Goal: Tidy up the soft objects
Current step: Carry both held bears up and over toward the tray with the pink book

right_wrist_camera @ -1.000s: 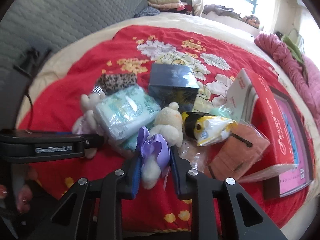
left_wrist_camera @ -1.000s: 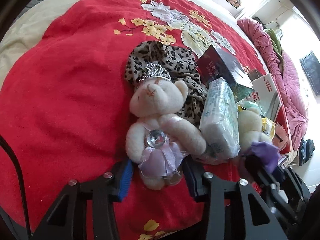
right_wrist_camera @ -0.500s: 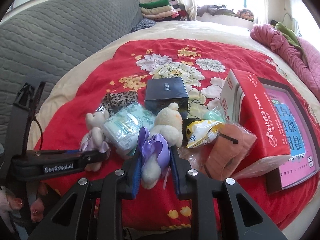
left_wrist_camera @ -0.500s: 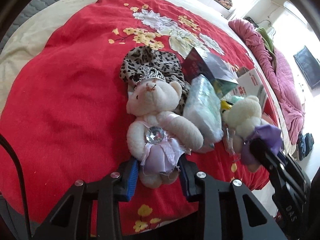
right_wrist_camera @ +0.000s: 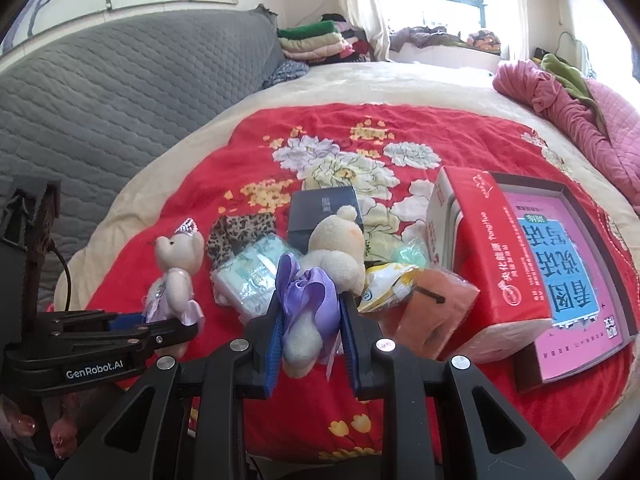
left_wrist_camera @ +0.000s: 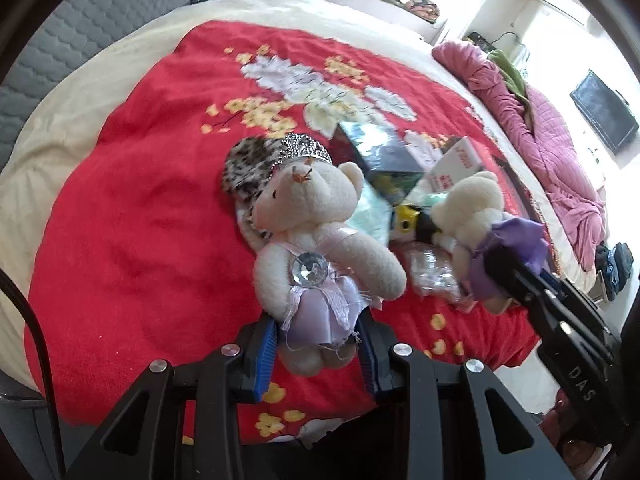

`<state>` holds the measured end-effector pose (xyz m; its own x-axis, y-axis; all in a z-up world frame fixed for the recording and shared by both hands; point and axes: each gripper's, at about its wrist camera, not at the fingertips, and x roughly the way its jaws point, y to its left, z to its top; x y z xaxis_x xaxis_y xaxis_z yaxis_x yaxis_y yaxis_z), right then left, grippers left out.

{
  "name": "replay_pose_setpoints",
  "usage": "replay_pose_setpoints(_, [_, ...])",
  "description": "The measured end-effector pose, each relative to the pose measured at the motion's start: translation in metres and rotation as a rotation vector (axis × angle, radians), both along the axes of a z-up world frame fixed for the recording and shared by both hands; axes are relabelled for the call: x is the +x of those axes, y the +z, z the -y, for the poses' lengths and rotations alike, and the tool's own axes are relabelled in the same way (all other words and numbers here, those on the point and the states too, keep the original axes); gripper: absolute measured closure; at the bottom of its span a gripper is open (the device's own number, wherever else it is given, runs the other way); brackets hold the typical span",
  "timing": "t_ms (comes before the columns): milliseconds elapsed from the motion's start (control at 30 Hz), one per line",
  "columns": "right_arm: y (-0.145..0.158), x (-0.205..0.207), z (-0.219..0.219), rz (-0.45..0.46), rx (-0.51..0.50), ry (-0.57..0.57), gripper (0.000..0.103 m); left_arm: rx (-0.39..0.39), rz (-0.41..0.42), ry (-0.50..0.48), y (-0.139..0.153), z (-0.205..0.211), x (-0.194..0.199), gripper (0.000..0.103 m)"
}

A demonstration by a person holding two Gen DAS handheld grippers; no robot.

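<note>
Change: both bears sit higher than a second ago, lifted clear of the pile, and more of the room shows behind them.
Left gripper (left_wrist_camera: 316,344): fingers clamped on the skirt and lower body of the crowned bear (left_wrist_camera: 316,240).
Crowned bear: upright between the blue pads, above the red blanket (left_wrist_camera: 140,220), in front of the leopard cloth (left_wrist_camera: 244,168).
Right gripper (right_wrist_camera: 310,334): fingers pinched on the purple-bow bear (right_wrist_camera: 324,264) at its legs and bow.
Purple-bow bear: held up over the pile, head towards the dark box (right_wrist_camera: 322,210).
Pile: tissue pack (right_wrist_camera: 248,276), yellow packet (right_wrist_camera: 386,280), orange pouch (right_wrist_camera: 432,312), all close together on the blanket.
Red box (right_wrist_camera: 484,256): right of the pile, lying partly on the pink book (right_wrist_camera: 568,284).
Bears to each other: side by side, apart, the crowned one on the left.
</note>
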<state>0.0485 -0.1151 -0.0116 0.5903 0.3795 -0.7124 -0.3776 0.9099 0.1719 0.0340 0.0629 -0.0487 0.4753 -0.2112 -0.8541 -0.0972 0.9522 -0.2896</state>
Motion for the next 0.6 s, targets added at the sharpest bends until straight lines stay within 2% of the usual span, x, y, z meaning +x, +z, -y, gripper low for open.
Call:
replay_pose_setpoints(300, [0.028, -0.017, 0.024, 0.05, 0.025, -0.026, 0.077, 0.088, 0.064, -0.032, 0.039, 0.031, -0.006, 0.067])
replay_pose_setpoints(600, [0.066, -0.029, 0.059, 0.118, 0.049, -0.085, 0.077, 0.136, 0.129, -0.071, 0.078, 0.068, -0.008, 0.067])
